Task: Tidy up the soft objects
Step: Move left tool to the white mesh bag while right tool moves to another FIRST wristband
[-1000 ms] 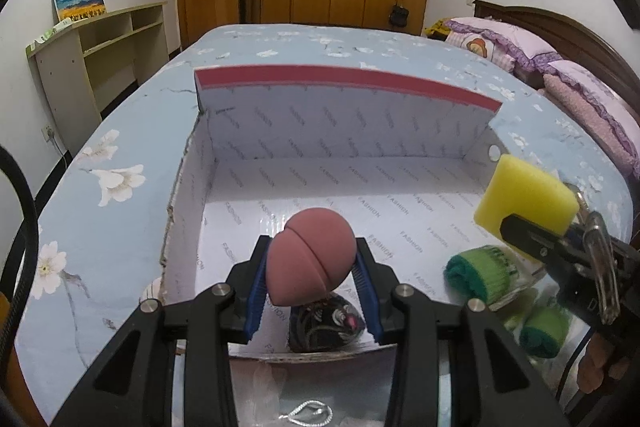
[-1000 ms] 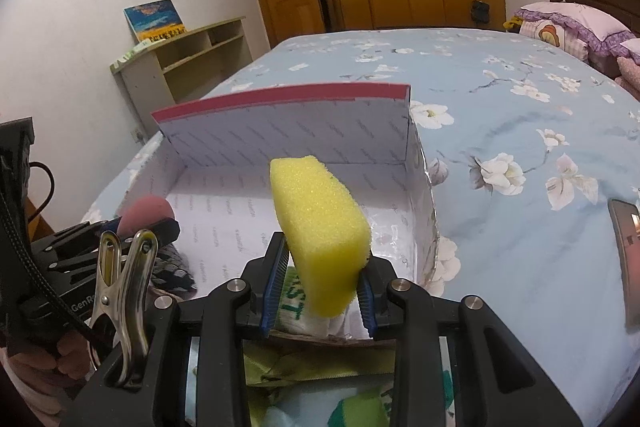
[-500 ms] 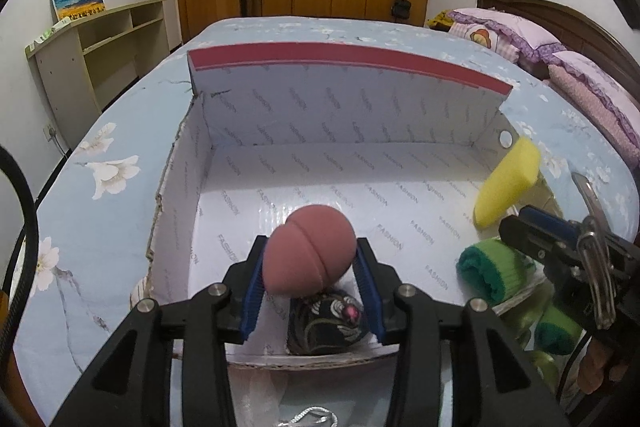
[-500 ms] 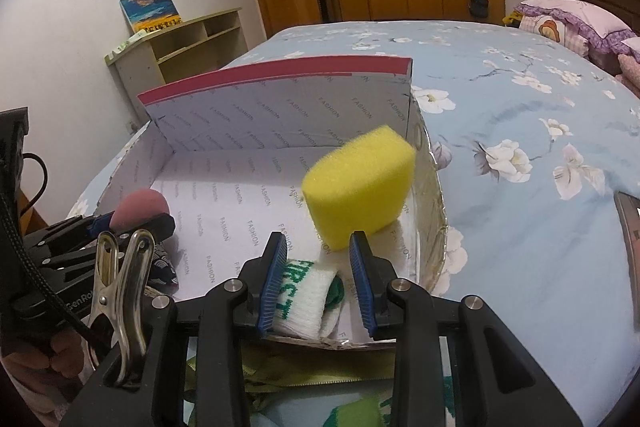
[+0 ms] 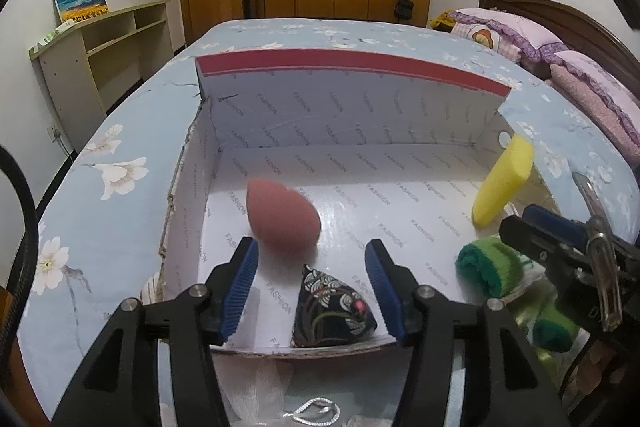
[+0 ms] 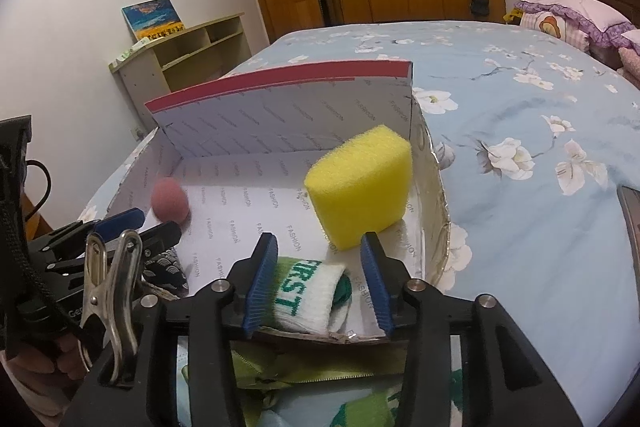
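Observation:
An open white cardboard box (image 5: 352, 131) with a red-edged back flap sits on the bed. A pink egg-shaped sponge (image 5: 282, 219) lies free in it, just ahead of my open left gripper (image 5: 310, 285). A dark patterned pouch (image 5: 332, 305) lies at the box's near wall between the left fingers. A yellow sponge (image 6: 362, 185) leans at the box's right side, loose, ahead of my open right gripper (image 6: 318, 281); it also shows in the left wrist view (image 5: 502, 183). A rolled green-and-white sock (image 6: 308, 293) lies below the right gripper.
The blue floral bedspread (image 6: 520, 131) surrounds the box. Green fabric items (image 6: 312, 379) lie in front of the box's near wall. Pillows (image 5: 560, 63) sit at the far right. A shelf (image 5: 100, 47) stands left of the bed.
Both grippers opened. The pink sponge left the left fingers and sits in the box. The yellow sponge left the right fingers and rests against the box's right side.

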Demonstrator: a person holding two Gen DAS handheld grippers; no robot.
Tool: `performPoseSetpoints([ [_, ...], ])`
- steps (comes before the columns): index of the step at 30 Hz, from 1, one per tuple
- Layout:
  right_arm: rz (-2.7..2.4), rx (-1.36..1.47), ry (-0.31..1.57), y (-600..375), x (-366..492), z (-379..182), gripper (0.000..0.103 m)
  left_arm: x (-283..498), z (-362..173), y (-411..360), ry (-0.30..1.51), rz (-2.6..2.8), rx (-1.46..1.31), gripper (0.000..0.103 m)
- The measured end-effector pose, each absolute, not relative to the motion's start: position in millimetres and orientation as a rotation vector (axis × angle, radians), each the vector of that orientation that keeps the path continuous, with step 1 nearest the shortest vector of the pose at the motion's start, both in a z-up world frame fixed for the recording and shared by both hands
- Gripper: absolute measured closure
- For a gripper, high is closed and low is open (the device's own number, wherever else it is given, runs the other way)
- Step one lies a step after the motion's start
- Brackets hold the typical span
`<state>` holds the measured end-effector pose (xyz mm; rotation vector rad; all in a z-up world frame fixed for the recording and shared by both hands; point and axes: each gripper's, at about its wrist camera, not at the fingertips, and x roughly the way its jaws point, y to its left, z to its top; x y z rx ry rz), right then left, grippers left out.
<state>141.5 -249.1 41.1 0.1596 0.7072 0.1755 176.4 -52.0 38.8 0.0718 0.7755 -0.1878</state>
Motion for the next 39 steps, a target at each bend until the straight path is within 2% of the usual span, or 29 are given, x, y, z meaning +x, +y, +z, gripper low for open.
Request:
performPoseSetpoints([
  [2, 0.170, 0.158, 0.701, -249, 140, 43, 0.052, 176, 40, -51, 0.776, -0.188, 0.069, 0.044],
  [7, 0.164, 0.169, 0.684, -250, 136, 48, 0.049, 171, 45, -48, 0.772, -0.184, 0.062, 0.044],
  [39, 0.171, 0.183, 0.631, -245, 76, 74, 0.049, 105, 76, -23, 0.720, -0.173, 0.011, 0.044],
])
